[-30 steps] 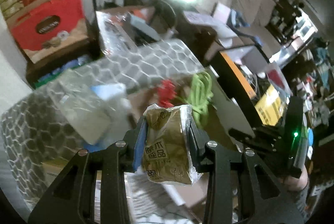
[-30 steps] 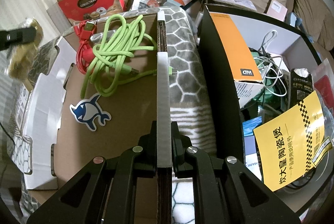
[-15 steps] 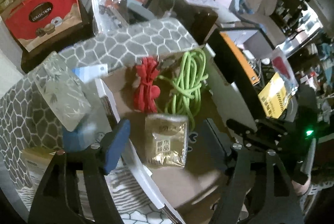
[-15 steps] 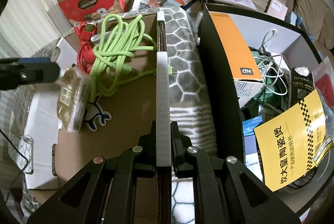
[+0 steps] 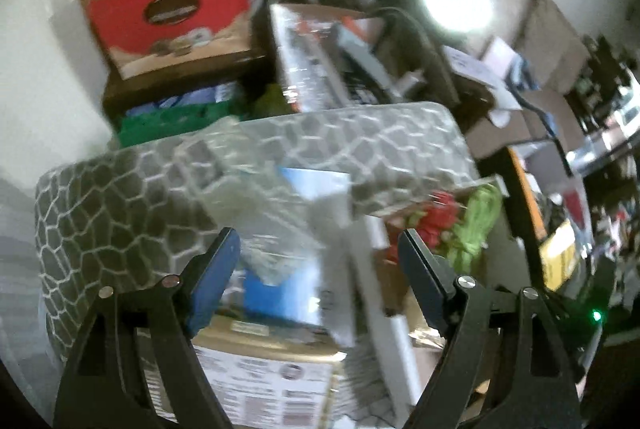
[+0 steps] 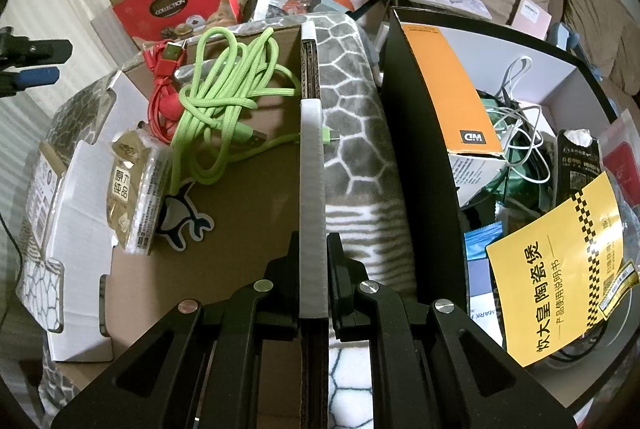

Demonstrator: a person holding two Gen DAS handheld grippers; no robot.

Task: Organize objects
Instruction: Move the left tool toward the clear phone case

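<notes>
A: Why is the right claw [image 6: 313, 271] pinned on that edge?

B: It looks like a brace. Its jaws are pressed together on the cardboard box's right wall [image 6: 310, 133], the flap with the white strip on top, which keeps the box open and steady while the other hand loads it. That is my reading, not something shown outright.

A: And the left claw [image 5: 320, 249]?

B: Spread wide, with nothing pinched. Its jaws have just been opening, and the gold snack packet [image 6: 134, 189] now lies on the box floor, to the left of the right claw and well apart from it. The left-hand view is blurred, so I cannot say what sits straight ahead of the blue pads [image 5: 216, 273] beyond a crinkly clear bag [image 5: 256, 197] and a labelled carton below.

A: What is in the box so far?

B: Beyond the packet, further from the right claw, a tangled green cable [image 6: 228, 101] and beside it a bundled red cable [image 6: 162, 97]. A blue shark sticker [image 6: 182, 219] sits on the floor, partly under the packet's corner.

A: And the black bin [image 6: 416, 157] on the claw's other side?

B: Just right of the gripped wall, across a strip of grey patterned blanket [image 6: 348, 117]. It holds an orange-and-white carton [image 6: 452, 89], white cords, a dark pouch and a yellow leaflet [image 6: 560, 269]; that seems to be the unsorted pile.

A: So what is left?

B: I would guess more items from that bin.
</notes>
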